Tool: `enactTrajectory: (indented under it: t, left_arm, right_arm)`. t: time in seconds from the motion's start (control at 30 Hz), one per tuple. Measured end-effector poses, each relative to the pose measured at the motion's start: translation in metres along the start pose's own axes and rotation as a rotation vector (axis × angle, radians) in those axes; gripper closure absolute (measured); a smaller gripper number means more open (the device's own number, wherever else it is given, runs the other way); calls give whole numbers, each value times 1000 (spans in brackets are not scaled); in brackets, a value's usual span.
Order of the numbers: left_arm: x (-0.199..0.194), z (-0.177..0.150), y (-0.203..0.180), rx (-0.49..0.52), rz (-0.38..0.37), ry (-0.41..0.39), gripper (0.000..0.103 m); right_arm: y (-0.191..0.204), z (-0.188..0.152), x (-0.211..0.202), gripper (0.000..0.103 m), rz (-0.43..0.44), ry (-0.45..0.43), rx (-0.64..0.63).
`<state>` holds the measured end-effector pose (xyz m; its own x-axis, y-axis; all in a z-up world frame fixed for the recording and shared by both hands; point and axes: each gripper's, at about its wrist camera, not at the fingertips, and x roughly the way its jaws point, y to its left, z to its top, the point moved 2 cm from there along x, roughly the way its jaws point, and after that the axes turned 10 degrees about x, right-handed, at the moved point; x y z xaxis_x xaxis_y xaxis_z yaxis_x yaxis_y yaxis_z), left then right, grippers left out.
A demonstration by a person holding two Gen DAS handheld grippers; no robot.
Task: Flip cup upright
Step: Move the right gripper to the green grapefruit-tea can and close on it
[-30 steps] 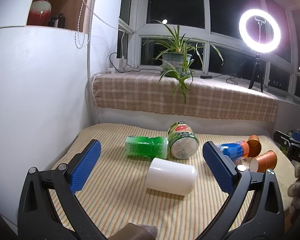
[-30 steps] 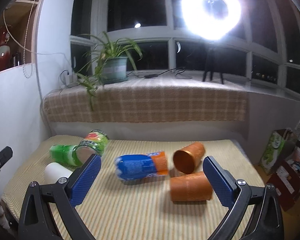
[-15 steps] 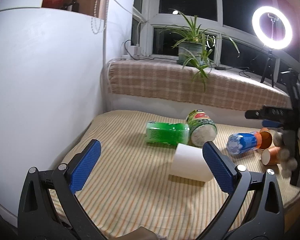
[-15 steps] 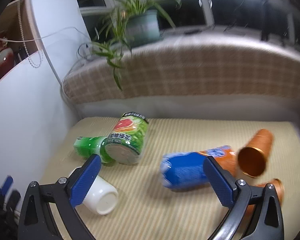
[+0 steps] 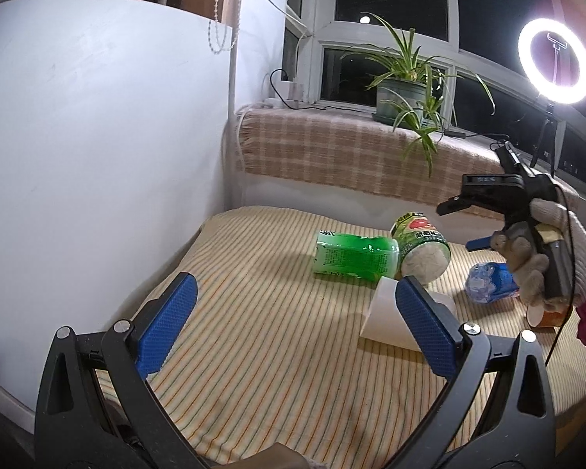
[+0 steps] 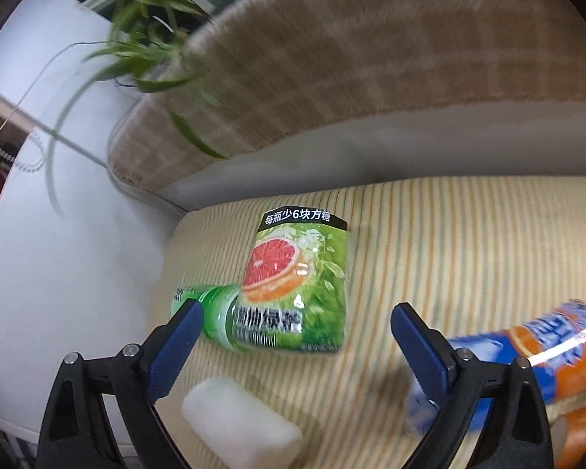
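Below the right gripper's spread jaws, white cup on its side.

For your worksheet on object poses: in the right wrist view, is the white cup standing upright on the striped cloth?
No. The white cup lies on its side on the striped cloth.

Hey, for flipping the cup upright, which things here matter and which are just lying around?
For the job:
white cup, lying on its side
right gripper, open above it
left gripper, open

Lying about:
green bottle
grapefruit-label bottle
blue and orange bottle
orange cup
potted plant
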<state>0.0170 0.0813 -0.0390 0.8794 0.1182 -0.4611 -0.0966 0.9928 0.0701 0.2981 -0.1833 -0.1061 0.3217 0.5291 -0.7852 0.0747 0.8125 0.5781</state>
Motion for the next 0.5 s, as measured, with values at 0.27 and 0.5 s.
enactTrajectory:
  t: [0.27, 0.5]
  left_arm:
    - [4, -1, 7, -10, 24, 13, 0]
    - [7, -3, 10, -17, 30, 21, 0]
  right_arm:
    - [2, 16, 45, 8, -20, 79, 45]
    - [4, 23, 78, 9, -28, 125, 74]
